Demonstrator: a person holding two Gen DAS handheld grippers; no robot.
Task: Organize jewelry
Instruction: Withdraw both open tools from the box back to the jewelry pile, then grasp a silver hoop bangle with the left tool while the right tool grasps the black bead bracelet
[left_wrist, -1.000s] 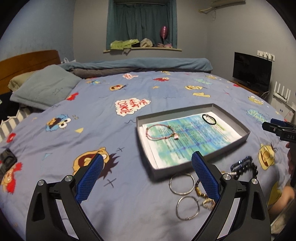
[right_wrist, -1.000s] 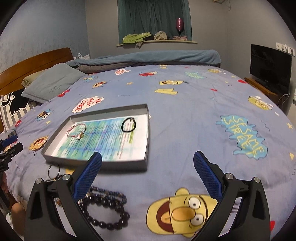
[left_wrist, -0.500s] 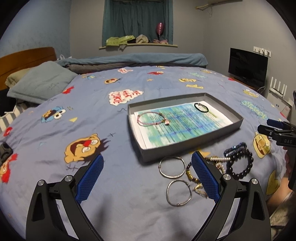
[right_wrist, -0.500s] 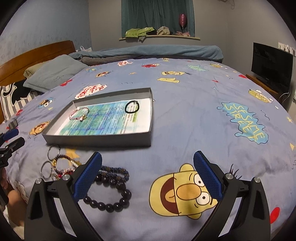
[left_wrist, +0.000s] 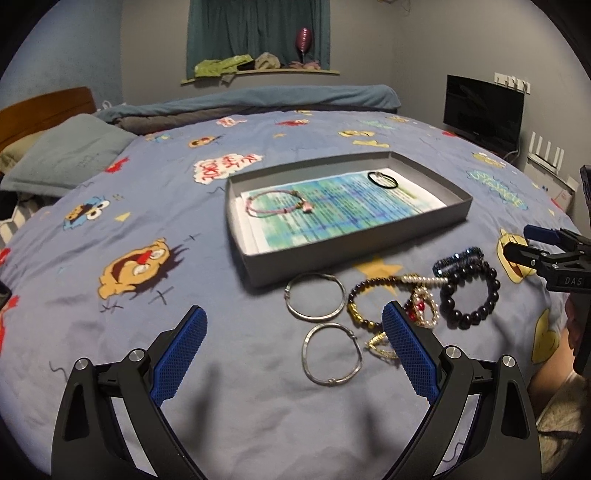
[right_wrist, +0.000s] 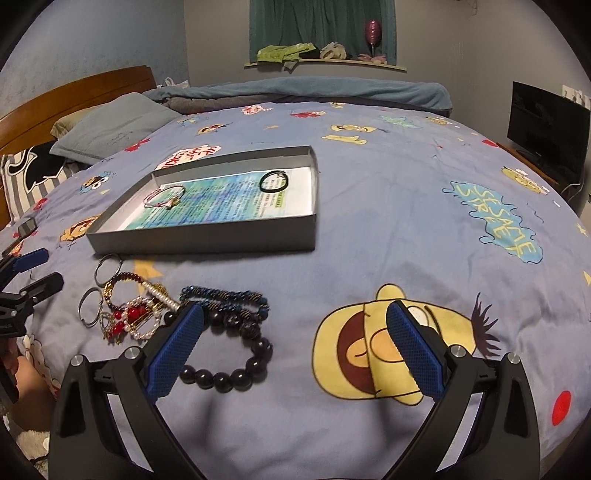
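A shallow grey box (left_wrist: 424, 162) (right_wrist: 207, 242) lies on the bed with a pink bracelet (left_wrist: 279, 203) (right_wrist: 164, 195) and a black band (left_wrist: 383, 180) (right_wrist: 274, 182) inside. In front of it lie two silver rings (left_wrist: 314, 295) (left_wrist: 330, 353), a dark bead and gold bracelet (left_wrist: 365, 306), a pearl and red bracelet (right_wrist: 138, 317) and a black bead bracelet (left_wrist: 469, 295) (right_wrist: 236, 354). My left gripper (left_wrist: 293, 349) is open and empty, just short of the silver rings. My right gripper (right_wrist: 295, 349) is open and empty, above the black bead bracelet's right side.
The bed has a blue cartoon-print cover (right_wrist: 406, 206). Pillows (left_wrist: 66, 155) and a wooden headboard (right_wrist: 74, 96) are at the left. A folded blanket (left_wrist: 258, 99) lies at the far side. A dark screen (left_wrist: 484, 110) stands at the right.
Both grippers have pulled back from the box and lowered toward the loose jewelry, which now shows fully. Nothing was picked up; both stay open.
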